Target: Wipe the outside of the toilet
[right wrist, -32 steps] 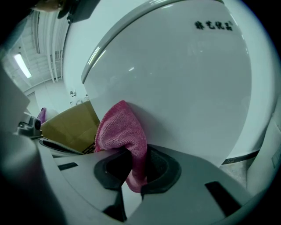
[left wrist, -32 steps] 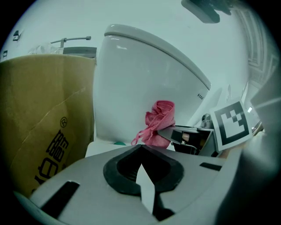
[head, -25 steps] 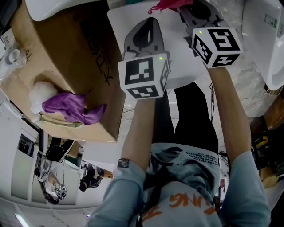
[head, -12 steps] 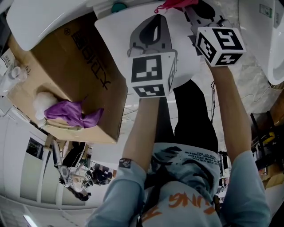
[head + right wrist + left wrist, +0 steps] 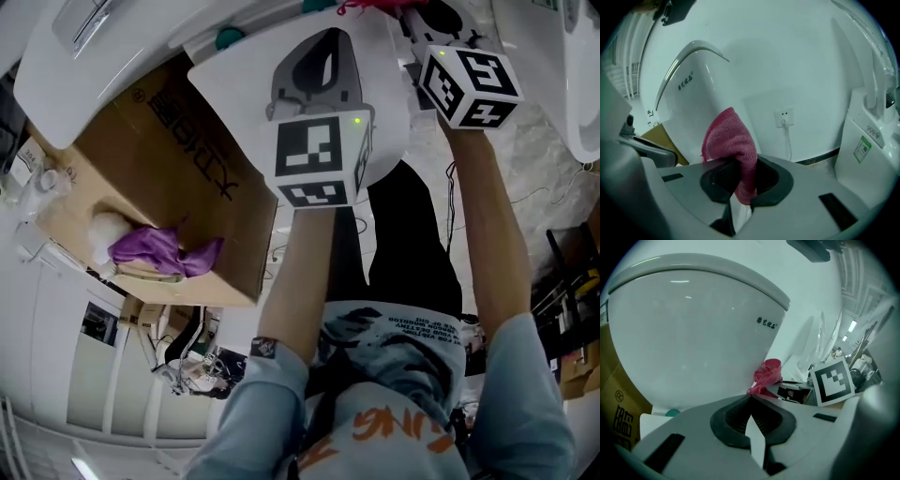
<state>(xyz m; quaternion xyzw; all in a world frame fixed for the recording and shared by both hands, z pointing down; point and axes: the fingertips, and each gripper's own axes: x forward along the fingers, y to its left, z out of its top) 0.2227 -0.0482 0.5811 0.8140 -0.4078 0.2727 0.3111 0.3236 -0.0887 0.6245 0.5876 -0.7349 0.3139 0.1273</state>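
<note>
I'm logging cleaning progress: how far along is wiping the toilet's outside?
Done: the red cloth is clamped in the right gripper. In hand: it is held up beside the toilet bowl; whether it touches is unclear. The left gripper is shut and empty. Left: the wiping itself; nothing shows which parts are already wiped.

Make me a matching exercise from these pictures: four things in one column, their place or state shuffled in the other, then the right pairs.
Things:
1. red cloth
2. purple cloth
3. left tongs
4. wall socket

Place or state:
A. shut, with nothing between them
B. lying on the cardboard box
C. clamped in the right tongs
D. mounted on the white wall

Pairs: 1-C, 2-B, 3-A, 4-D
</note>
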